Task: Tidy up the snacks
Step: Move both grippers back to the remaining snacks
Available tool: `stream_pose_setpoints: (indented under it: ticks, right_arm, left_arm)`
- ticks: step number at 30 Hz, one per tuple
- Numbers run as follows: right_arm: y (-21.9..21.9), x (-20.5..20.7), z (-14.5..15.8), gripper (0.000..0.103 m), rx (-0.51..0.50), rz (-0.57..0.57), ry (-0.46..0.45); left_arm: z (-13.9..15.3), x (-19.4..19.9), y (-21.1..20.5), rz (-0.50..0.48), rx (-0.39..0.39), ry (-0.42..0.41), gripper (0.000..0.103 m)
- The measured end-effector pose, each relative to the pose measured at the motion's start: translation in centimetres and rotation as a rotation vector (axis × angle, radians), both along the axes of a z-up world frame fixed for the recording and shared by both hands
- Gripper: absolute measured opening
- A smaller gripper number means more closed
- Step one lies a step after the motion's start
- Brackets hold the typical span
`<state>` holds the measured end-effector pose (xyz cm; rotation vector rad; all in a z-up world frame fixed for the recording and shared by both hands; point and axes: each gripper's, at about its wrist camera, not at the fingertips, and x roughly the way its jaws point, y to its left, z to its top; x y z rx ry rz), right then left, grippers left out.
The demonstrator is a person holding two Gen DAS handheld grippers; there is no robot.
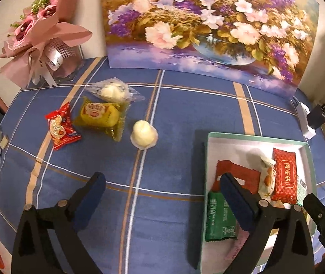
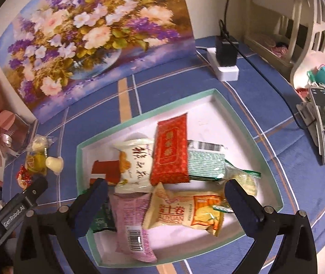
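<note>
Left gripper (image 1: 162, 196) jaws wide, empty, over blue checked tablecloth (image 1: 162, 228); loose snacks lie above it at frame centre-left: jelly cup (image 1: 143, 134), yellow packet (image 1: 100, 116), red packet (image 1: 60, 126). Right gripper (image 2: 166, 196) jaws wide, empty, above snack box (image 2: 265, 159); orange-cream packet (image 2: 185, 212) lies between its fingers

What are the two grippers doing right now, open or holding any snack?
Left gripper: open, nothing between its fingers, above the blue cloth beside the box.
Right gripper: open, holding nothing, over the snacks in the box.
</note>
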<state>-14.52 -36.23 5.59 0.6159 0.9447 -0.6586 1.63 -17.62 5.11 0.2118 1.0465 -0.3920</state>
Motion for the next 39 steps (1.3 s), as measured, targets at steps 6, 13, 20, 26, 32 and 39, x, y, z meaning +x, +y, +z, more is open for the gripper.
stream_pose_setpoints:
  ticks: [6,13,20,26,32,39]
  right_arm:
    - [1.0,0.8,0.1,0.103,-0.002,0.031,-0.024]
    - [2.4,2.0,0.1,0.103,-0.016,0.059,-0.026]
    - [4.4,4.2,-0.2,0.103,-0.034,0.122,-0.001]
    - [6.8,6.9,-1.0,0.103,-0.024,0.199,0.009]
    - [9.7,10.3,-1.6,0.103,-0.016,0.295,-0.012]
    - [13.1,14.5,-2.5,0.102,-0.061,0.41,0.005]
  left_arm:
    - [0.4,1.9,2.9,0.063,0.004,-0.012,0.1]
    - [0.7,4.2,6.9,0.154,0.032,-0.029,0.1]
    - [0.2,6.9,11.6,0.248,0.009,-0.006,0.1]
    - [-0.8,9.0,15.5,0.329,-0.025,0.025,0.1]
    - [-2.6,11.4,18.3,0.393,-0.066,0.062,0.1]
    - [-3.6,13.7,19.7,0.385,-0.119,0.034,0.1]
